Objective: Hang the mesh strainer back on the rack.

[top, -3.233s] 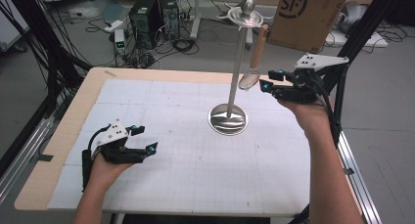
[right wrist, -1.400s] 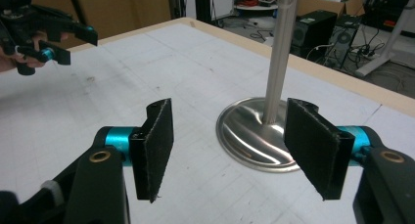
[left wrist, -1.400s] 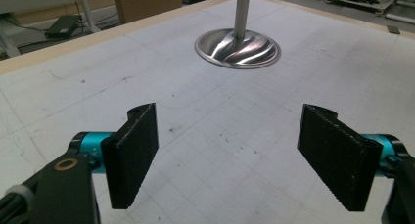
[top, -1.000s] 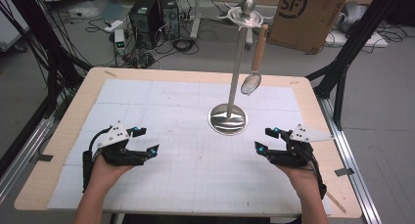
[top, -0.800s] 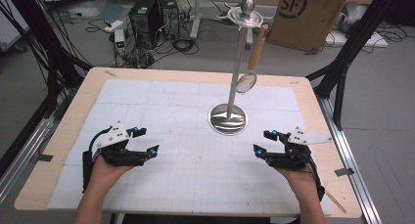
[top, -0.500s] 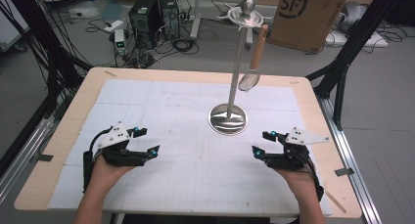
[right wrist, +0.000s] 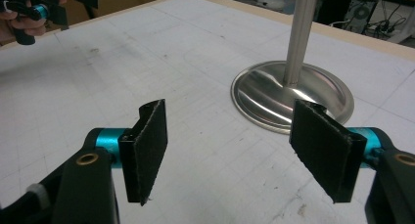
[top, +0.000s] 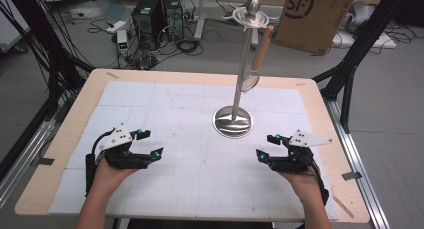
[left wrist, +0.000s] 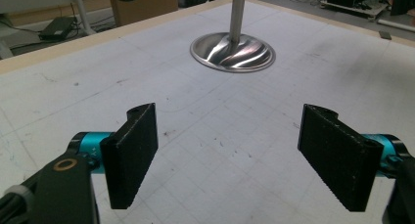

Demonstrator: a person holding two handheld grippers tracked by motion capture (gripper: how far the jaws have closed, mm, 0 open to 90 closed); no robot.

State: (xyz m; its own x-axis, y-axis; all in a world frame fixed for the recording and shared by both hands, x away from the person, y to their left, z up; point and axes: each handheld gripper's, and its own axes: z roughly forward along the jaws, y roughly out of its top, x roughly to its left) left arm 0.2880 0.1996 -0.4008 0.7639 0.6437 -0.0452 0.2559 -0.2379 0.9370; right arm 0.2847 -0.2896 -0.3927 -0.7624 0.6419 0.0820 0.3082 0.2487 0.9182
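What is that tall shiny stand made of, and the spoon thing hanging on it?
The stand looks like polished metal, probably steel: its round base mirrors the light in bright streaks. The hanging utensil seems to have a wooden handle, brown and matte, and a shiny metal-looking end, though that end is too small to be sure.

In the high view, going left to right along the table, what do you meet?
Left claw → metal stand's round base → hanging ladle → right claw.
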